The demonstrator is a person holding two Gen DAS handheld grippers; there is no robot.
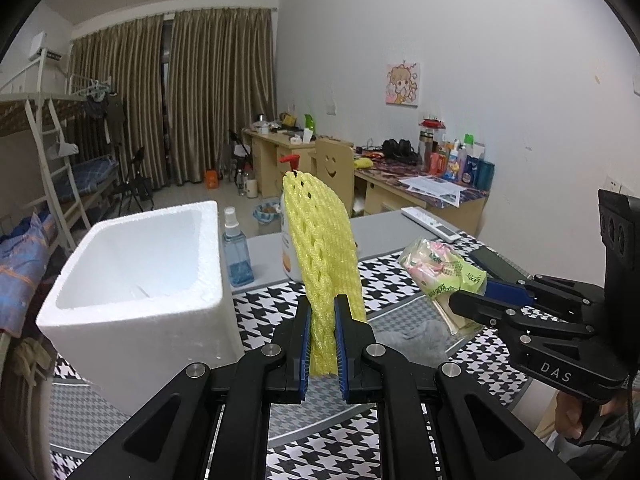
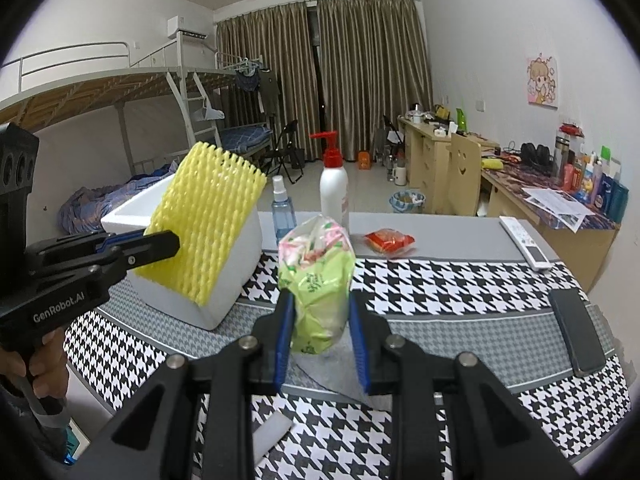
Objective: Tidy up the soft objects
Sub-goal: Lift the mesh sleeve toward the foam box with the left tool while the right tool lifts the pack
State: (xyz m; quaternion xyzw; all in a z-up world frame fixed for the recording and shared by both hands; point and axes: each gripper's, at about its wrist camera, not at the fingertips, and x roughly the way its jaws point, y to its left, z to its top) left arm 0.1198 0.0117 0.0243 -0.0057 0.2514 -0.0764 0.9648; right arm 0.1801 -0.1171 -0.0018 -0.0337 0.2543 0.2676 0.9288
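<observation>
My left gripper [image 1: 322,308] is shut on a yellow foam net sleeve [image 1: 320,248] and holds it upright above the table, just right of the white foam box [image 1: 132,280]. From the right wrist view the sleeve [image 2: 204,220] hangs in front of the box [image 2: 240,276]. My right gripper [image 2: 320,308] is shut on a green and pink snack bag [image 2: 316,276], lifted over the table. That bag also shows in the left wrist view [image 1: 444,268], held by the right gripper [image 1: 460,300]. A grey cloth [image 1: 416,340] lies on the mat below it.
A blue spray bottle [image 2: 283,208], a white pump bottle [image 2: 334,188], a red packet [image 2: 390,240], a white remote [image 2: 524,246] and a black phone [image 2: 576,332] lie on the houndstooth-covered table [image 2: 440,280]. A white foam piece [image 2: 272,436] lies near the front edge.
</observation>
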